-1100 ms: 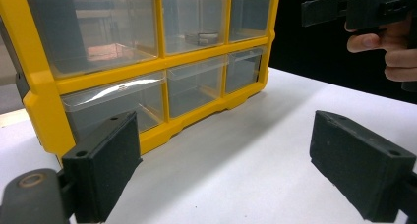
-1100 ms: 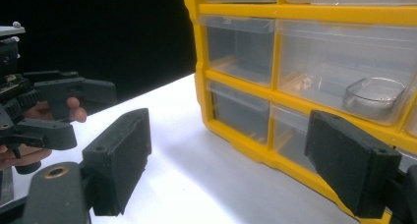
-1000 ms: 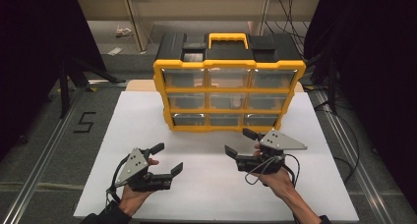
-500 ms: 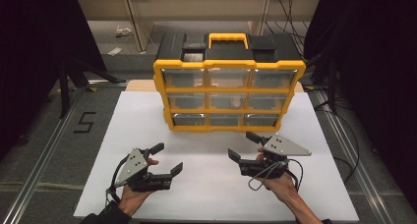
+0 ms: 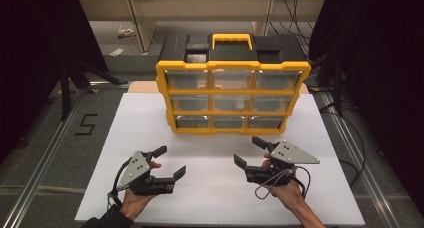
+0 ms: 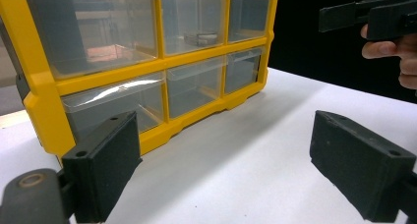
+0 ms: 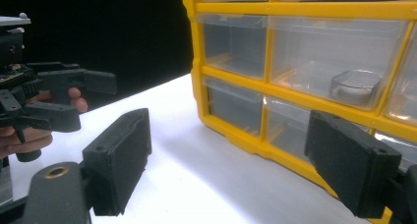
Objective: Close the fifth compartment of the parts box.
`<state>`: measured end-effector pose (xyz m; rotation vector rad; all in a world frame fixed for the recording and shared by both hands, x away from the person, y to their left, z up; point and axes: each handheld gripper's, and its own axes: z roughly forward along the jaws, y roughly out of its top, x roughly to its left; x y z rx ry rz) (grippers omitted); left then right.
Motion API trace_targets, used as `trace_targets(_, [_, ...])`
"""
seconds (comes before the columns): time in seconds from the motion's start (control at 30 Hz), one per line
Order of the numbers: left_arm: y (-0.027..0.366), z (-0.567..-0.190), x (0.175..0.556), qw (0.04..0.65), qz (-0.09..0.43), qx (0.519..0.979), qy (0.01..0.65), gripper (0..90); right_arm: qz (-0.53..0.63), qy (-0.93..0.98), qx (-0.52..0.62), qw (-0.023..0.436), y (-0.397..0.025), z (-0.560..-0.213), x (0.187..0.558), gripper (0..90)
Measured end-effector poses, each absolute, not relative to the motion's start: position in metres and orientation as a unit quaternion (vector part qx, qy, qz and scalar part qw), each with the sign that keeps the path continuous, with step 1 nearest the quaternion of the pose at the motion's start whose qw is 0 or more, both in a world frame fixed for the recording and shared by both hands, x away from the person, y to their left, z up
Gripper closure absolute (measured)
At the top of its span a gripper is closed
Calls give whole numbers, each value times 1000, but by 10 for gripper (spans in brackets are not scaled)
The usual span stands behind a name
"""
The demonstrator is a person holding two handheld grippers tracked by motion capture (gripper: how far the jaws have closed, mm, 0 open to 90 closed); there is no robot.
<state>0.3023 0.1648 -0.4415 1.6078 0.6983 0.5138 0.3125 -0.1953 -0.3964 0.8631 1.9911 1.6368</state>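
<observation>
The left tool [image 5: 170, 161] sits at the lower left of the high view, jaws spread and empty; the right tool [image 5: 251, 151], lower centre-right, is spread and empty too. Both hover above the white desk [image 5: 215, 193]. The yellow cabinet [image 5: 233, 97] stands upper centre. A "5" [image 5: 86, 124] marks the floor at left.

Left tool [image 5: 168, 161] jaws spread, right tool [image 5: 250, 151] jaws spread, both level

The drawer cabinet [image 5: 233, 98] is set at the table's [image 5: 215, 198] far middle. The left gripper [image 5: 169, 162] and right gripper [image 5: 251, 150] are held before it, well apart.
</observation>
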Motion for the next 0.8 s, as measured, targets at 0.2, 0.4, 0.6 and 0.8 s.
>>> trace_targets(0.2, [165,-441,302,611,223,696,303,115,592,711,315,214,-200,-398,310,187])
trace_targets(0.4, [165,-441,302,611,223,697,302,114,590,710,320,214,-204,-400,307,184])
trace_targets(0.6, [166,-441,302,610,224,697,303,114,584,713,322,216,-208,-403,303,183])
trace_targets(0.8, [166,-441,302,610,223,698,302,114,581,715,323,216,-212,-405,300,183])
